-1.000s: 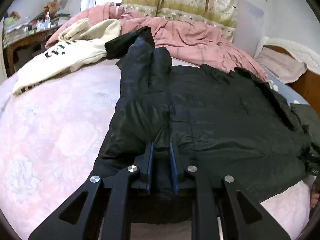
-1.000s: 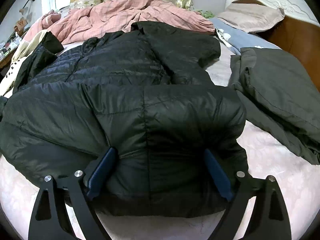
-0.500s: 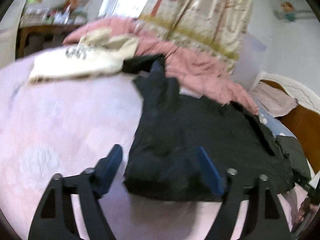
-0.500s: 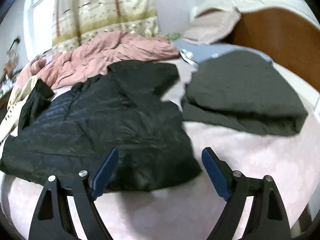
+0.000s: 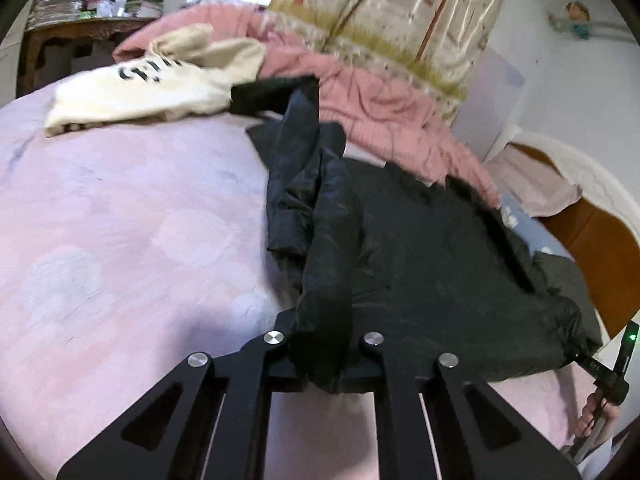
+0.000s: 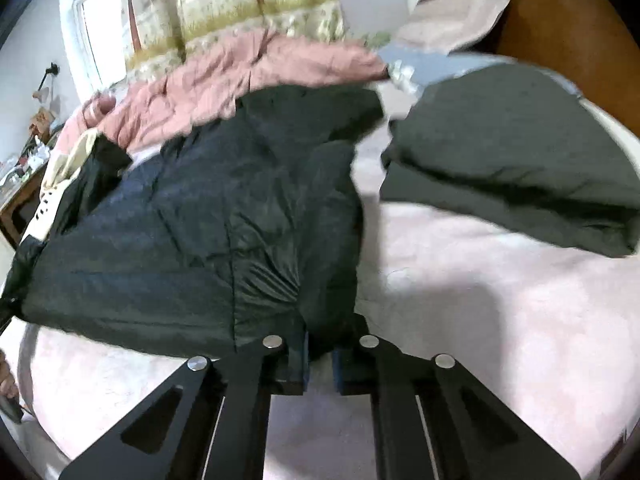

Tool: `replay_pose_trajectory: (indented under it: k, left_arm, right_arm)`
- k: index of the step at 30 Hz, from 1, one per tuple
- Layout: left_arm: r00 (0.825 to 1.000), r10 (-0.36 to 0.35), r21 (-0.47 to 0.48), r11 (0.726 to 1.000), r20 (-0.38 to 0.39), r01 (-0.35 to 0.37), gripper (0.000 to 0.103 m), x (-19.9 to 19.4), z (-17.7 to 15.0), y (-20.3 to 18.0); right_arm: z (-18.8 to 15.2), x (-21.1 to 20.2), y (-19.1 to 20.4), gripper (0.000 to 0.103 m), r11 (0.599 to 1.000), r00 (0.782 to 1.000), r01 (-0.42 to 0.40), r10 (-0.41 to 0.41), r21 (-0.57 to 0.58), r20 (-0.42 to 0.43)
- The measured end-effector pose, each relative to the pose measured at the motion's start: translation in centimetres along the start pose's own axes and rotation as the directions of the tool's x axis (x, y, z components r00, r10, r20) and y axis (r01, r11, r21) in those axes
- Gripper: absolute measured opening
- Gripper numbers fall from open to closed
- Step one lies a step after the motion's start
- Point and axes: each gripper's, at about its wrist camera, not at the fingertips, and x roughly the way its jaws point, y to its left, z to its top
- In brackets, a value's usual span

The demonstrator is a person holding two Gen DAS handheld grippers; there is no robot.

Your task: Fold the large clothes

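A black puffer jacket (image 5: pixel 432 248) lies spread on the pink bed; it also shows in the right wrist view (image 6: pixel 208 216). My left gripper (image 5: pixel 324 356) is shut on the jacket's near left edge, and a ridge of fabric rises from its jaws. My right gripper (image 6: pixel 320 356) is shut on the jacket's near right corner, with fabric bunched between the blue pads. Both grips sit at the bed's front edge.
A cream sweatshirt (image 5: pixel 160 80) lies at the far left of the bed. A pink quilt (image 5: pixel 380 108) is heaped at the back. A folded dark green garment (image 6: pixel 516 160) lies to the right of the jacket. A wooden headboard (image 5: pixel 580 248) stands at the right.
Half a second ago both grippers were open and back from the jacket. Now both have closed on its near edge, left on the left side, right on the right corner.
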Motion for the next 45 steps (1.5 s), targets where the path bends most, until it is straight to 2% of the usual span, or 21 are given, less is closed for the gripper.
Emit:
replay_pose_trajectory:
  k: [3,7,8,10,12,14,16,17,21,24,27,29,30,32,33,34,36,38,40,41,45]
  left_arm:
    - [0.999,0.03,0.017,0.999,0.024,-0.03,0.009,-1.8,-0.9,0.4]
    - [0.998,0.059,-0.009,0.998,-0.006,-0.059,0.013,-1.6,-1.4,1.1]
    - [0.995,0.099,0.004,0.995,-0.013,-0.099,0.017,-1.2,-1.4,0.7]
    - [0.974,0.223,0.064,0.973,-0.026,-0.221,0.034,-0.4,-1.8,0.0]
    - [0.96,0.28,0.119,0.953,0.008,-0.279,0.036,-0.2,-2.2,-0.8]
    - [0.962,0.269,0.147,0.95,0.054,-0.274,0.038,-0.9,-2.1,-1.4]
    - [0.963,0.246,0.172,0.95,0.108,-0.261,0.065,-1.8,-2.1,-1.8]
    - [0.96,0.243,0.18,0.947,0.135,-0.265,0.068,-2.2,-2.2,-2.0]
    - [0.959,0.205,0.156,0.959,0.198,-0.237,0.069,-3.7,-2.0,-1.5]
    - [0.952,0.185,0.126,0.967,0.246,-0.22,0.073,-4.6,-1.7,-1.4]
    - [0.945,0.19,0.135,0.963,0.265,-0.232,0.084,-5.0,-1.6,-1.7]
    - [0.95,0.19,0.147,0.962,0.248,-0.231,0.087,-4.6,-1.6,-1.9]
    - [0.953,0.181,0.149,0.964,0.244,-0.221,0.087,-4.5,-1.6,-2.0]
    - [0.958,0.143,0.16,0.969,0.248,-0.186,0.09,-4.9,-1.4,-2.2]
    - [0.957,0.124,0.164,0.971,0.261,-0.171,0.095,-5.3,-1.3,-2.3]
    - [0.956,0.116,0.165,0.973,0.27,-0.165,0.101,-5.8,-1.1,-2.4]
    - [0.962,0.137,0.157,0.972,0.235,-0.176,0.102,-6.5,0.2,-2.8]
    - [0.964,0.125,0.152,0.975,0.233,-0.163,0.102,-7.9,2.0,-3.8]
    - [0.95,0.059,0.153,0.982,0.307,-0.11,0.102,-10.0,4.1,-5.6]
    - [0.943,0.04,0.166,0.981,0.331,-0.1,0.102,-10.8,5.1,-6.7]
    - [0.91,0.05,0.221,0.963,0.412,-0.153,0.102,-12.8,9.7,-12.6]
  right_arm:
    - [-1.2,-2.4,-0.1,0.008,0.999,0.999,-0.037,0.037,0.02,0.01]
    - [-2.7,-2.8,-0.4,0.009,0.998,0.998,-0.054,0.054,0.031,-0.03]
    - [-2.6,-2.8,-0.5,0.009,0.998,0.998,-0.05,0.051,0.036,-0.03]
    - [-2.6,-2.0,-0.7,0.014,0.999,0.998,-0.03,0.032,0.037,-0.046]
    - [-2.8,-1.5,-1.4,0.029,0.998,0.997,0.001,0.004,0.065,-0.076]
    - [-2.7,-1.6,-2.4,0.047,0.994,0.998,0.01,-0.003,0.108,-0.063]
    - [-2.8,-2.2,-3.5,0.048,0.987,1.0,0.001,0.003,0.159,-0.029]
    - [-2.8,-2.3,-3.8,0.048,0.985,1.0,-0.01,0.014,0.174,-0.022]
    - [-2.8,-2.8,-4.5,0.048,0.98,1.0,-0.014,0.012,0.198,0.011]
    - [-2.7,-3.4,-4.2,0.049,0.983,0.999,-0.001,-0.006,0.183,0.04]
    - [-2.4,-4.1,-3.8,0.061,0.988,0.996,-0.004,-0.01,0.157,0.088]
    - [-2.4,-5.1,-3.2,0.067,0.992,0.989,-0.009,-0.01,0.13,0.145]
    - [-2.4,-5.7,-2.9,0.069,0.994,0.984,-0.007,-0.012,0.111,0.178]
    - [-2.4,-6.6,-2.5,0.082,0.996,0.976,-0.016,-0.004,0.089,0.22]
    - [-2.3,-7.0,-2.2,0.086,0.997,0.97,-0.022,0.003,0.077,0.242]
    - [-2.1,-7.4,-2.0,0.087,0.998,0.968,-0.027,0.01,0.065,0.249]
    - [-0.9,-8.6,-1.5,0.087,0.998,0.971,-0.051,0.043,0.028,0.234]
    - [1.0,-10.8,-1.3,0.09,0.996,0.958,-0.078,0.065,0.033,0.28]
    - [3.6,-12.6,-0.8,0.101,0.997,0.949,-0.047,0.024,0.066,0.316]
    - [4.8,-13.1,-0.5,0.103,0.996,0.946,-0.057,0.032,0.067,0.323]
    - [10.8,-14.8,1.6,0.103,0.99,0.917,-0.132,0.107,0.041,0.385]
